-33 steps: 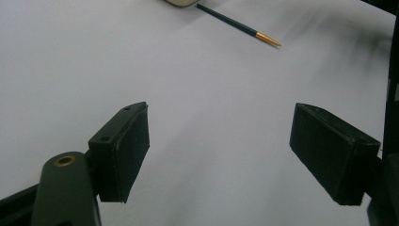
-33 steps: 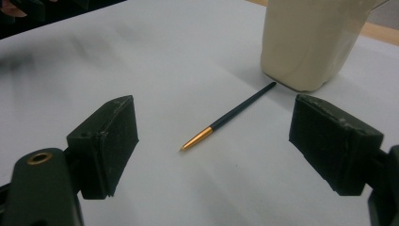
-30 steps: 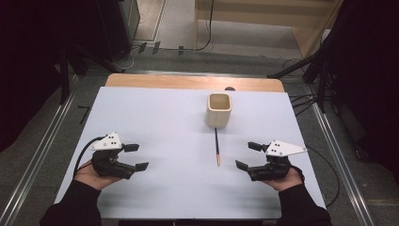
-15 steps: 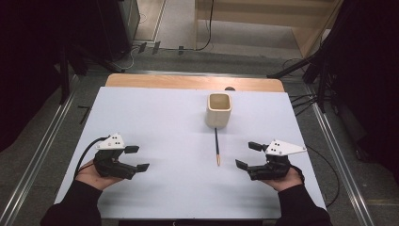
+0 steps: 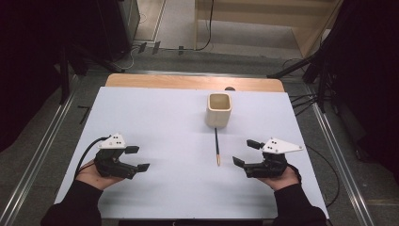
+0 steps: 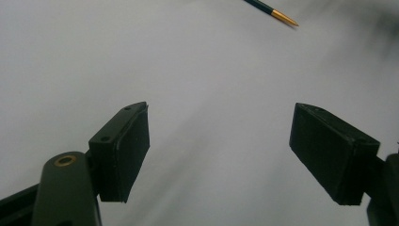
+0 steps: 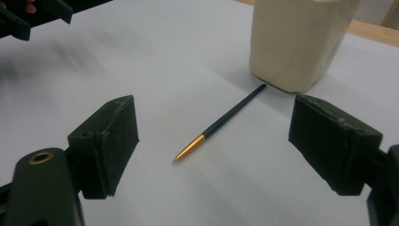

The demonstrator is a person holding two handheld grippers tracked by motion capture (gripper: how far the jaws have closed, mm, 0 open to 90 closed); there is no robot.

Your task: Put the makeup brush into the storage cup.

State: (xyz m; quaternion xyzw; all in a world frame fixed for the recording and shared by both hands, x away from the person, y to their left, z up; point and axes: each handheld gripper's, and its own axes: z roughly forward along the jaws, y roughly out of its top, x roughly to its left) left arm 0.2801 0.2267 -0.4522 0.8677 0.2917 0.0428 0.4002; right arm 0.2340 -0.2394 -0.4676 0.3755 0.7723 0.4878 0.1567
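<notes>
High view: white desk point(image 5: 179, 122) with a wooden strip along its far edge, seen from above the person's side. Left gripper point(image 5: 134, 158) rests in the person's left hand point(image 5: 89, 173) at the near-left of the desk; jaws spread, nothing between them, pointing toward the desk centre. Right gripper point(image 5: 245, 153) rests in the right hand point(image 5: 282, 178) at the near-right; jaws likewise spread and empty, pointing back toward the left gripper. Both carry a grey three-cornered plate on top; a black cable trails from the left one.

Pen point(image 5: 217, 146): dark slim barrel w/ a gold tip, lying flat on the desk between the two grippers (nearer the right one), gold tip toward the person, other end toward the cup. Cup point(image 5: 219, 109): cream, squarish, upright, open mouth up, just beyond the pen's far end; contact betw. pen and cup cannot be told from above.

Left gripper view: both black pads wide apart over bare desk; gold tip of the pen point(image 6: 277, 13) at the top edge, well apart from the jaws.

Right gripper view: pads wide apart, pen point(image 7: 221, 121) on the desk ahead of the gap, not touched by either; its dark end reaches the cup point(image 7: 301, 42) base, which stands ahead and to one side.
</notes>
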